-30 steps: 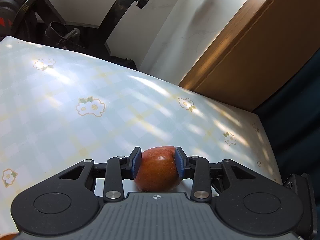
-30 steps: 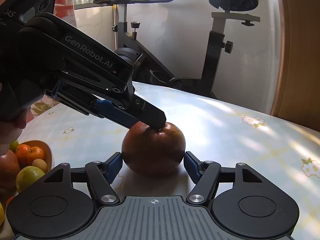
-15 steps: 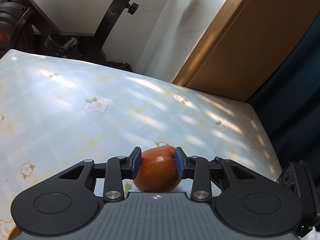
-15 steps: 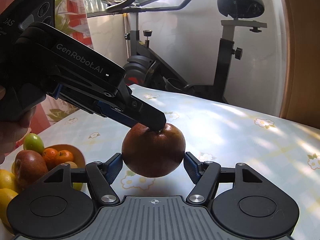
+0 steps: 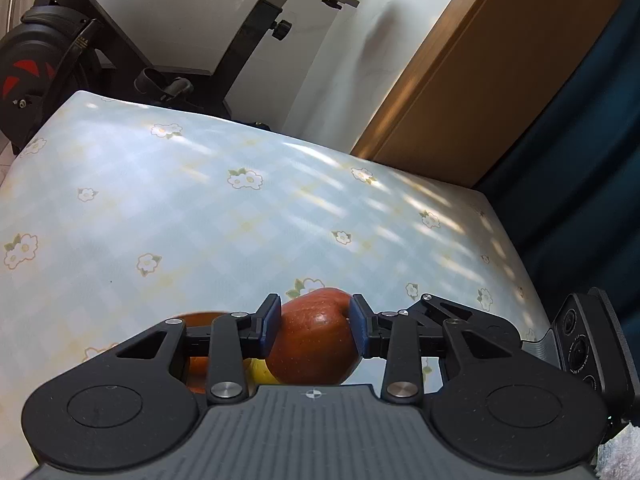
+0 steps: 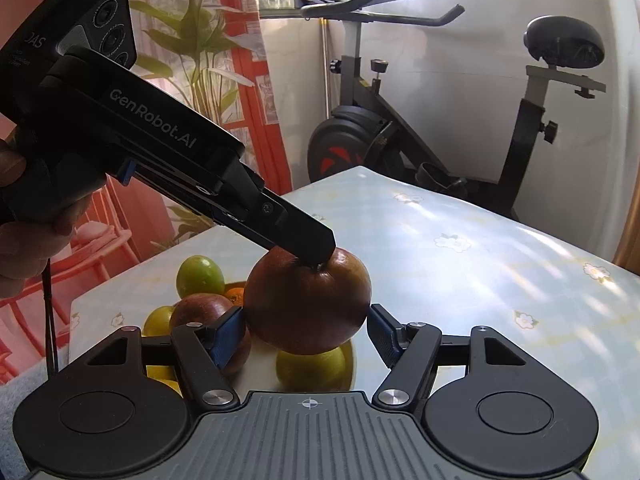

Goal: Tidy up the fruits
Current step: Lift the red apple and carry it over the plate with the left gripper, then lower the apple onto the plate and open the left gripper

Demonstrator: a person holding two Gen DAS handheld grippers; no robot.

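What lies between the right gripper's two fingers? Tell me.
The red apple, clamped by the left gripper, hangs between them, as the right wrist view shows.

From my right wrist view, the red apple [image 6: 306,304] hides most of the yellow-green fruit [image 6: 312,366] below it, and my right gripper's body covers the bowl. In my left wrist view, the fingers [image 5: 269,322] conceal the apple's flanks.
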